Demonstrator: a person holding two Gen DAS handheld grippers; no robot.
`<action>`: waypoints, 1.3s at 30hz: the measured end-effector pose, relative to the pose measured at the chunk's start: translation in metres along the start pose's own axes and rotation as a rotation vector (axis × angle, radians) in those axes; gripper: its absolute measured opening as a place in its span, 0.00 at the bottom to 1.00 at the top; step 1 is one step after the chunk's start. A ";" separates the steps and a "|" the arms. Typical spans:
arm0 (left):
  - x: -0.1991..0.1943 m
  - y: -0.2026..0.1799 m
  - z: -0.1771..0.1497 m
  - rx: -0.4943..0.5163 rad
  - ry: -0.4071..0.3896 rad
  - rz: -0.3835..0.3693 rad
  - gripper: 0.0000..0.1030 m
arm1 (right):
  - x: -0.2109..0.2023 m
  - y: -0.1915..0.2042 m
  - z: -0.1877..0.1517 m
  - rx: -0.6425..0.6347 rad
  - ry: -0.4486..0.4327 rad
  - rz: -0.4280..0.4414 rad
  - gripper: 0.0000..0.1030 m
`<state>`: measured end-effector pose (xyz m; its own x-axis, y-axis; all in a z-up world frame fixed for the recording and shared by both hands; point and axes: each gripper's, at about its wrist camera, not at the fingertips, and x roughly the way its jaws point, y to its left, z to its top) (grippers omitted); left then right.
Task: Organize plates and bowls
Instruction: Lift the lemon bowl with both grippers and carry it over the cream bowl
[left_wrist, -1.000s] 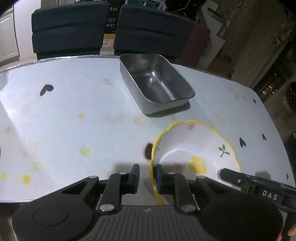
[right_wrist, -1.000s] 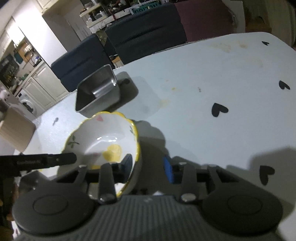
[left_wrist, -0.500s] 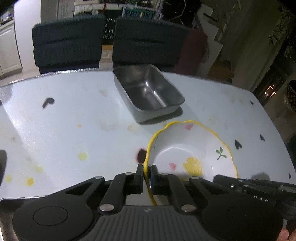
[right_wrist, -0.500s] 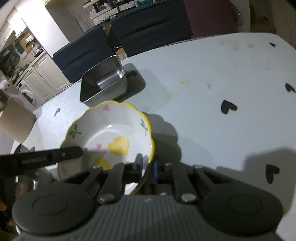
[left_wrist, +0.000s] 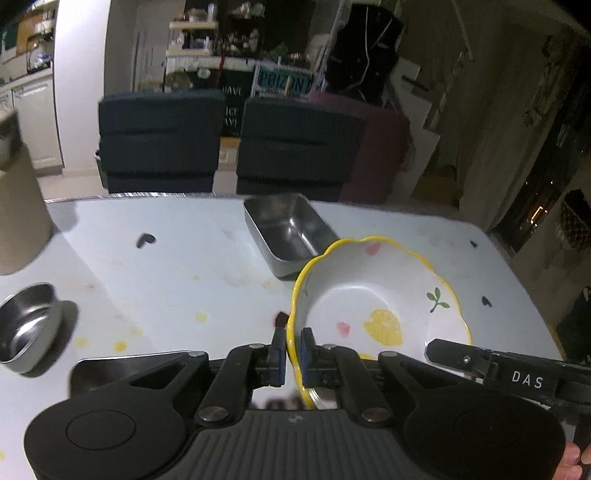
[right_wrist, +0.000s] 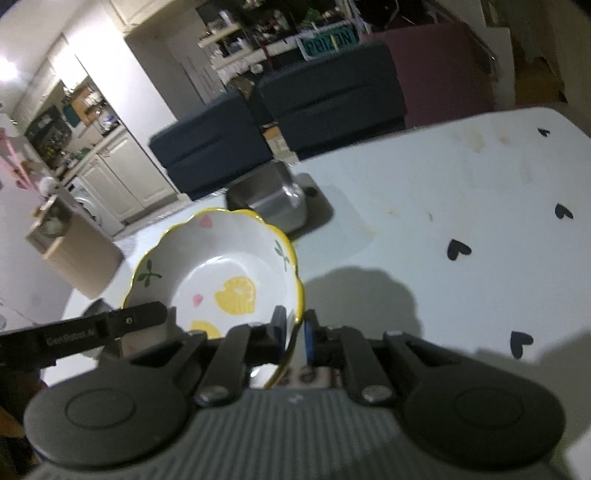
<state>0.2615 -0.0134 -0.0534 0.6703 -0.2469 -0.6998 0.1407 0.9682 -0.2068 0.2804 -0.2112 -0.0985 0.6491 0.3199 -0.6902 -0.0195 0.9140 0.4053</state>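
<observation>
Bowl, white with a wavy yellow rim and lemon, leaf and pink heart prints inside, is pinched on opposite sides by both tongs. Left tongs are closed on its left rim, one finger outside the wall and one inside, the yellow edge running between the pads. Right tongs clamp the right rim in the same way, the blue-faced finger outside the bowl. In the left view the right tool's black arm with white lettering reaches in from the lower right to the bowl's near edge; in the right view the left tool's arm comes in from the left. The bowl sits tilted in the left view, its left wall standing higher; whether its base touches the counter I cannot tell.

Just behind the bowl stands a rectangular steel pan, open side up, its near corner hidden by the bowl's rim in the left view. The right view shows the same pan beyond the bowl's far rim. A small round steel bowl rests at the counter's left edge, well apart from the rest. The counter is pale blue with black heart marks and yellow dots. Two dark chairs stand at its far side.
</observation>
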 end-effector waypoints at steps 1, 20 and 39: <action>-0.008 -0.001 -0.002 0.002 -0.012 0.001 0.07 | -0.007 0.002 -0.002 -0.004 -0.006 0.010 0.12; -0.110 0.003 -0.073 0.001 -0.115 0.002 0.10 | -0.085 0.037 -0.046 -0.105 -0.076 0.125 0.10; -0.073 0.027 -0.121 -0.066 0.086 -0.004 0.10 | -0.055 0.043 -0.085 -0.100 0.120 0.015 0.09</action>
<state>0.1288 0.0257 -0.0907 0.6045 -0.2565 -0.7542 0.0935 0.9630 -0.2526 0.1789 -0.1682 -0.0937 0.5525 0.3561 -0.7536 -0.1079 0.9271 0.3590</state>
